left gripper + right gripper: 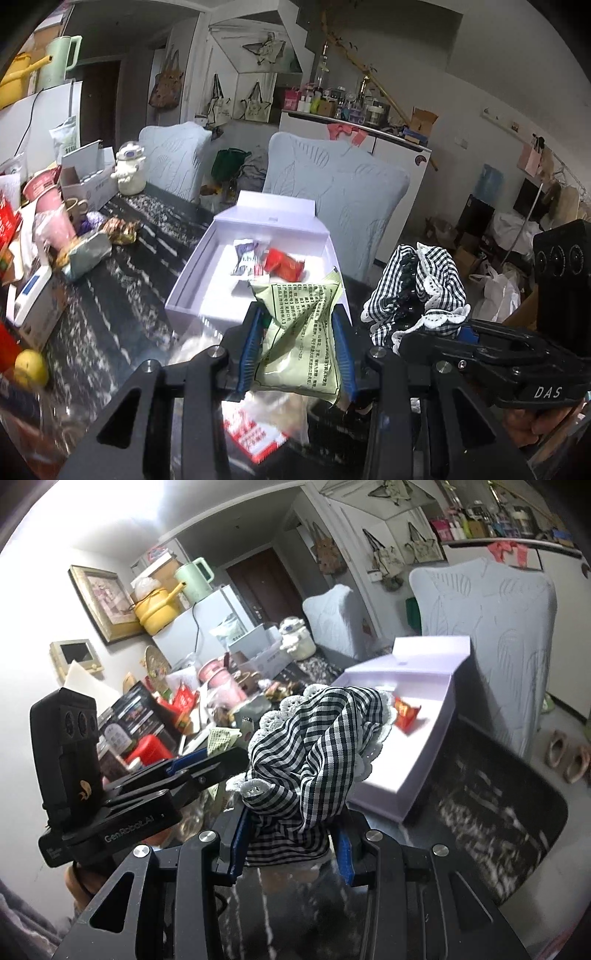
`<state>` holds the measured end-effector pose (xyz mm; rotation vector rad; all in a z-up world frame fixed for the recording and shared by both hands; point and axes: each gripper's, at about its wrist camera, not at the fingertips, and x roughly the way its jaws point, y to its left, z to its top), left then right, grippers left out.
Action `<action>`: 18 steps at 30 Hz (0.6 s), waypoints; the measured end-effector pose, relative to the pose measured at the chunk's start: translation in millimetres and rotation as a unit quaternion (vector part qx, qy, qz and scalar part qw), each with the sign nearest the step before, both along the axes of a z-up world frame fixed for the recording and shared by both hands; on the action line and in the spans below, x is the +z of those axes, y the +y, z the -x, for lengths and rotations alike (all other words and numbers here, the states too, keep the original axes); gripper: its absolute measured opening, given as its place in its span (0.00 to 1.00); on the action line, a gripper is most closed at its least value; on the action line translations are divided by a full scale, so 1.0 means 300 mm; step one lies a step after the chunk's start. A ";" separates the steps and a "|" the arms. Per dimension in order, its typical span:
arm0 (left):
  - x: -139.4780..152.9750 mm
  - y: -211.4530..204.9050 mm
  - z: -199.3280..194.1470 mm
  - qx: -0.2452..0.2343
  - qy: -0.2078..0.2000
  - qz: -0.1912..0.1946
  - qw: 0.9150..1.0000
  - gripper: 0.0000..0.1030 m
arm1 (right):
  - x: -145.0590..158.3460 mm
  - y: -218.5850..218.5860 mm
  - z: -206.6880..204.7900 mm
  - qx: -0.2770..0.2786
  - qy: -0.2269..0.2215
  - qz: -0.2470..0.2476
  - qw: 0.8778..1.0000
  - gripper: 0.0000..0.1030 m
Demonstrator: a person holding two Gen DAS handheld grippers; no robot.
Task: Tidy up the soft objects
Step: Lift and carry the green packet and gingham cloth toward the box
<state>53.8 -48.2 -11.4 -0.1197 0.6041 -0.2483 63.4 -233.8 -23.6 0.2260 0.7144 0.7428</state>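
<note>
While the left gripper (299,343) pinches a pale green printed sachet (301,332) just short of the open lavender box (184,291), the right gripper (291,834) clamps a black-and-white gingham scrunchie (314,746) — box already holding a red packet (282,266).

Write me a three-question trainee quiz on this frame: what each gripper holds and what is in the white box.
1. True or false: the left gripper is shut on a pale green packet.
2. What does the right gripper hold? A) a mug B) a black-and-white checked cloth with lace trim C) a lemon
3. Fill in: the red packet lies inside the open white ____ on the dark table.

Key: 1 true; 2 B; 3 box.
</note>
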 end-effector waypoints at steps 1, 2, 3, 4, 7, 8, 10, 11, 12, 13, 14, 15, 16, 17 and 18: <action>0.008 -0.001 -0.015 0.001 -0.003 0.001 1.000 0.35 | 0.008 0.000 -0.011 -0.001 -0.003 0.000 1.000 0.37; 0.016 -0.002 -0.029 0.001 -0.007 0.002 1.000 0.35 | 0.017 -0.001 -0.026 -0.001 -0.008 0.001 1.000 0.37; 0.020 -0.002 -0.039 0.001 -0.010 0.001 1.000 0.35 | 0.023 -0.002 -0.037 -0.001 -0.011 0.001 1.000 0.37; 0.029 -0.002 -0.054 0.003 -0.015 0.001 1.000 0.35 | 0.032 -0.002 -0.052 -0.002 -0.015 0.001 1.000 0.37; 0.049 0.003 -0.097 0.008 -0.028 0.002 1.000 0.35 | 0.054 -0.002 -0.094 -0.005 -0.026 -0.001 1.000 0.37; 0.058 0.005 -0.114 0.010 -0.032 0.003 0.999 0.35 | 0.061 -0.002 -0.108 -0.005 -0.027 -0.003 1.000 0.37; 0.073 0.012 -0.146 0.015 -0.040 0.004 0.999 0.35 | 0.073 0.004 -0.141 -0.006 -0.033 -0.005 0.999 0.37; 0.077 0.014 -0.160 0.017 -0.042 0.004 0.999 0.35 | 0.077 0.007 -0.156 -0.007 -0.037 -0.005 0.999 0.37; 0.083 0.016 -0.174 0.018 -0.046 0.003 0.999 0.35 | 0.081 0.010 -0.167 -0.008 -0.040 -0.005 0.999 0.37; 0.088 0.019 -0.192 0.019 -0.050 0.001 0.999 0.35 | 0.086 0.015 -0.185 -0.009 -0.043 -0.004 0.999 0.37; 0.095 0.021 -0.210 0.021 -0.054 -0.003 0.998 0.35 | 0.090 0.019 -0.200 -0.010 -0.046 -0.003 0.999 0.37; 0.100 0.025 -0.226 0.024 -0.058 -0.005 0.998 0.35 | 0.093 0.021 -0.213 -0.011 -0.048 -0.002 0.999 0.37; 0.105 0.027 -0.240 0.024 -0.062 -0.007 0.998 0.35 | 0.098 0.026 -0.233 -0.012 -0.051 0.000 0.999 0.37; 0.111 0.030 -0.259 0.024 -0.065 -0.007 0.998 0.35 | 0.101 0.029 -0.247 -0.014 -0.054 0.001 0.998 0.37; 0.116 0.030 -0.274 0.024 -0.067 -0.008 0.997 0.35 | 0.105 0.032 -0.261 -0.016 -0.056 0.003 0.998 0.37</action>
